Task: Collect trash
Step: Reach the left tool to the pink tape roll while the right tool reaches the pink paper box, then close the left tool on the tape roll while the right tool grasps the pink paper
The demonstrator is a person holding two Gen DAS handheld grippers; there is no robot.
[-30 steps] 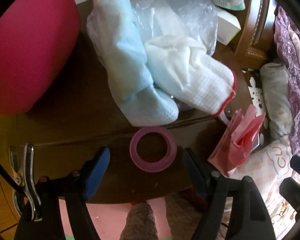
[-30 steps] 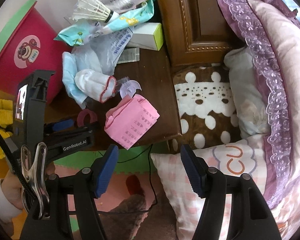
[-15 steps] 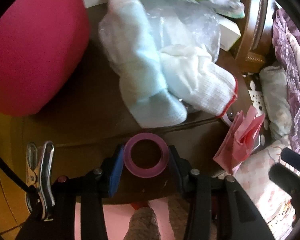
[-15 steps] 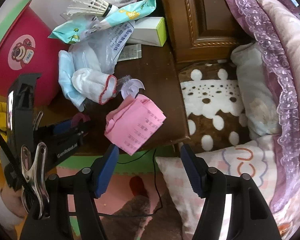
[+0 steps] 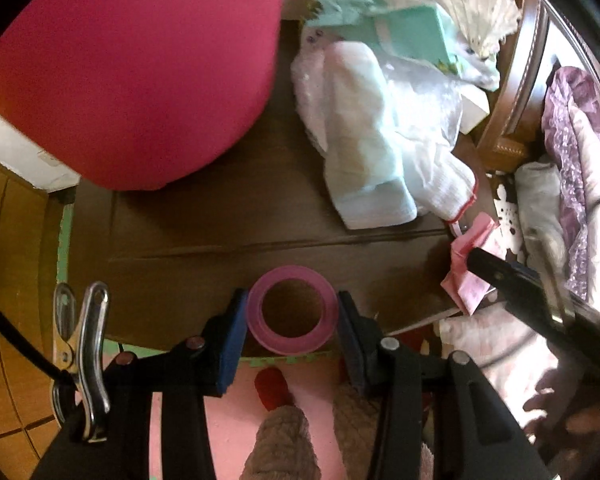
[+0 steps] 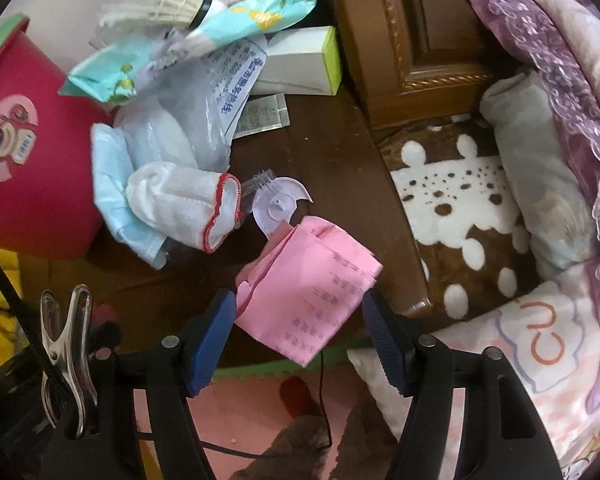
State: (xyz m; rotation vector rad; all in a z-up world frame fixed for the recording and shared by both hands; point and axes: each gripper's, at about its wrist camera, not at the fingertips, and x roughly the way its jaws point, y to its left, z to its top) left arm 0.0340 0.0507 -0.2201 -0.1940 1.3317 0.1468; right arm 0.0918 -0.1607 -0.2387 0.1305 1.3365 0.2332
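My left gripper (image 5: 292, 322) is shut on a pink tape ring (image 5: 292, 308), one blue pad on each side, and holds it just above the front of the dark wooden nightstand (image 5: 220, 232). A red bin (image 5: 132, 80) stands at the upper left. My right gripper (image 6: 300, 332) is open and points down over a folded pink paper (image 6: 308, 284) at the nightstand's front edge. The paper lies between the fingers, and its left corner is close to the left pad. In the right wrist view the red bin (image 6: 28, 168) stands at the left.
A white glove with a red cuff (image 6: 180, 204), a light blue cloth (image 6: 112, 184), a plastic bag (image 6: 196, 120), a teal wrapper (image 6: 204, 40), a shuttlecock (image 6: 156, 4), a white and green box (image 6: 300, 64) and a clear plastic piece (image 6: 278, 200) crowd the nightstand (image 6: 340, 168). Bedding (image 6: 480, 208) lies to the right.
The left jaws closed onto the pink tape ring and lifted it off the nightstand. The right gripper came down over the pink paper, which now lies between its fingers.
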